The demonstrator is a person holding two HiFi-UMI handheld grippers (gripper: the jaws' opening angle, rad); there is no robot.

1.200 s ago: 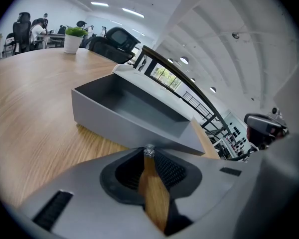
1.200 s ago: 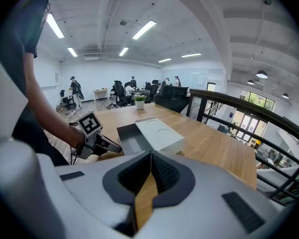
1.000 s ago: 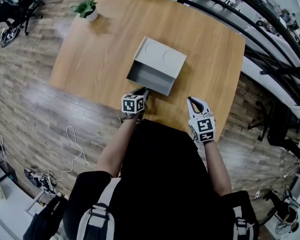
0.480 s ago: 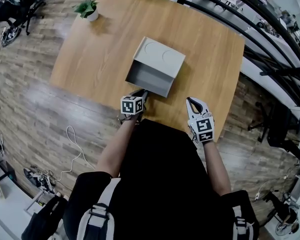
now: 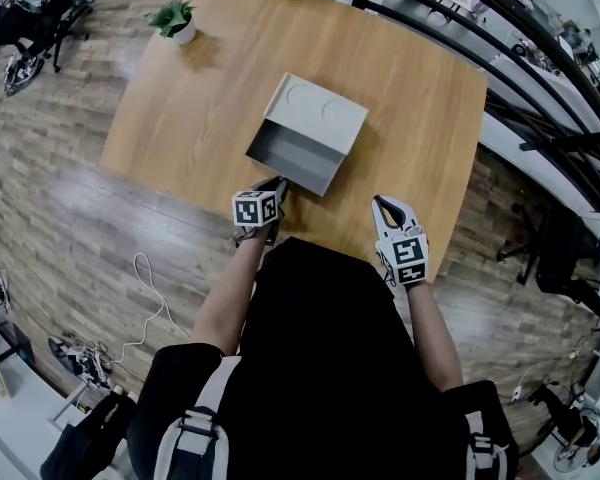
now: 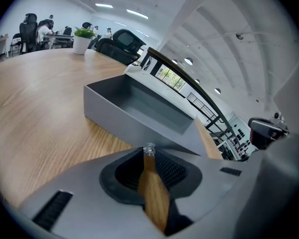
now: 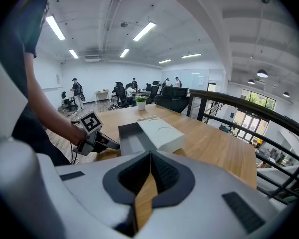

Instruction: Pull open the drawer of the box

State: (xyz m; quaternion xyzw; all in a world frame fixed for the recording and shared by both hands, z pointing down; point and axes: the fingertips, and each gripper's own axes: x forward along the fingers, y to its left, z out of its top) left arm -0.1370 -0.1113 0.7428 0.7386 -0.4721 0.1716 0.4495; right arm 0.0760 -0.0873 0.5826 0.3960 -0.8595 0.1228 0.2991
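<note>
Drawer (image 5: 288, 154) is pulled well out of the box (image 5: 318, 108), toward the person, with the tray's grey inside in plain view. The box sits about mid-surface (image 5: 425, 108), turned at an angle to the edges, and its lid has two shallow round recesses. The left gripper (image 6: 149, 152) has its jaws nearly together, tips pinched on a small clear knob (image 6: 149, 148) at the drawer's front wall. Only a thin slit stays between the pads behind the knob. In the head view that gripper meets the front wall around its middle, its marker cube just back from the near surface edge and pointing down-forward. The right gripper (image 7: 150, 156) has its jaws together at the tips and nothing between them. It sits over the near edge of the surface, right of the drawer and well apart from it, not touching the box. Can't tell whether it rests on the wood or hangs just above. The right gripper view also catches the left one at the drawer front, side-on. A plant (image 5: 175, 16) in a white pot stands at the far left corner, well clear of the box.
</note>
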